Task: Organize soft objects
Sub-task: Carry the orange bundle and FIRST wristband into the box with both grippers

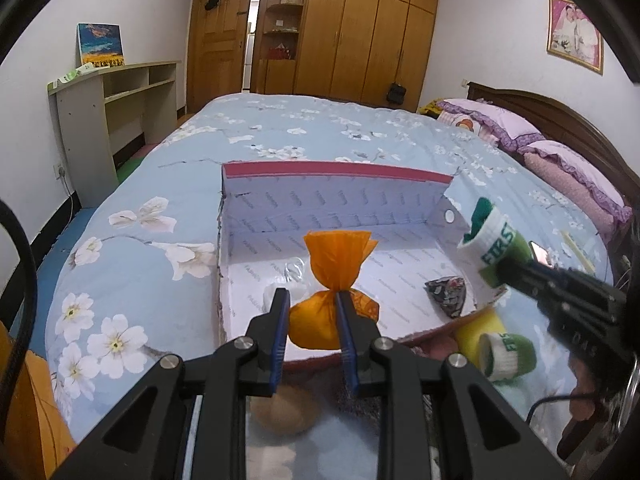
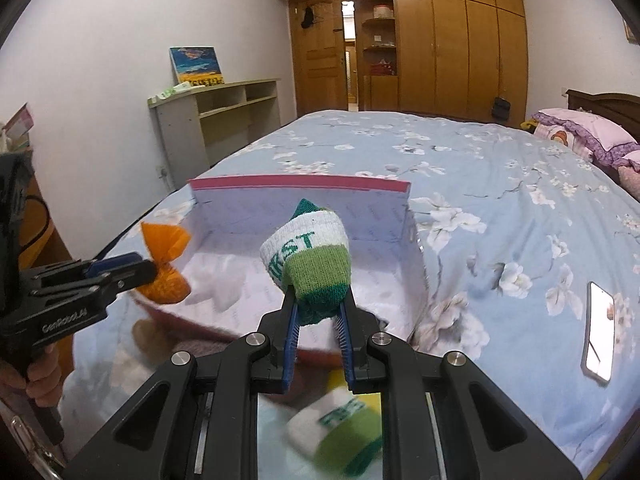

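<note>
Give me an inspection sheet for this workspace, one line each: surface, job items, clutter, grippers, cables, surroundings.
Surface: bed with a blue floral cover; open box on it.
Job's things: orange pouch and rolled sock both held over the box; a second sock roll and yellow sponge lie in front of the box; dark packet inside it.
Clutter: phone on the cover.
Grippers: left hand-held gripper shut on the orange pouch; right hand-held gripper shut on the rolled sock.
Cables: black cable at the left edge of the left wrist view.
Surroundings: wardrobe, shelf unit, pillows.
</note>
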Demonstrator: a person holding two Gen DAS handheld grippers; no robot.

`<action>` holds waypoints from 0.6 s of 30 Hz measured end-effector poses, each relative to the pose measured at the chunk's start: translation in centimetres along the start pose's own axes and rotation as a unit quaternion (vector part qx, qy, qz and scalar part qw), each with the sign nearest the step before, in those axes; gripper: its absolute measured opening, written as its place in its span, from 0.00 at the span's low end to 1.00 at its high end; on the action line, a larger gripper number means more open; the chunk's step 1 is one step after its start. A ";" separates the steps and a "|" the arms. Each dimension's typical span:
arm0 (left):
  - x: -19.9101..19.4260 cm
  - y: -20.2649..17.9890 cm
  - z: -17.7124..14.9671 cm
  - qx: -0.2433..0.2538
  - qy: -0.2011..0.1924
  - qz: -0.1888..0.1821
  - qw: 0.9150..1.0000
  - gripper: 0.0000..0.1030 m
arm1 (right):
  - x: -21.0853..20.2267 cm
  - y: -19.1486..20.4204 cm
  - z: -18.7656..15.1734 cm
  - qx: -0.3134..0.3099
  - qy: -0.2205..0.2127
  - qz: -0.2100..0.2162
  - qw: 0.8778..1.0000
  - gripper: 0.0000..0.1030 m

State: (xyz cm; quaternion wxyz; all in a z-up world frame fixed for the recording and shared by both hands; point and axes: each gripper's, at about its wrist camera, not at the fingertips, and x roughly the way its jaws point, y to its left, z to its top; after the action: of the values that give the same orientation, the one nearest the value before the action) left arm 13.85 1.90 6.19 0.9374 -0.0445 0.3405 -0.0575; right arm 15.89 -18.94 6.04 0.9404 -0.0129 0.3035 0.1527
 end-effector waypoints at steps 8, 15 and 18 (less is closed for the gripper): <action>3.2 -0.6 0.2 0.005 0.020 -0.004 1.000 0.24 | 3.3 -2.3 1.0 0.007 0.009 -0.012 1.000 0.18; 5.4 -1.0 -0.6 0.009 0.044 -0.006 0.999 0.24 | 5.2 -3.6 0.7 0.013 0.021 -0.020 0.999 0.18; 6.2 -0.9 -0.9 0.008 0.054 -0.004 0.999 0.24 | 5.8 -3.9 0.5 0.016 0.026 -0.019 0.999 0.18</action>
State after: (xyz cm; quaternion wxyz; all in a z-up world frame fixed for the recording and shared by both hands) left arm 17.95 0.10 1.68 0.9178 -0.0355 0.3900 -0.0660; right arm 21.76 -20.96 2.85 0.9350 -0.0075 0.3301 0.1296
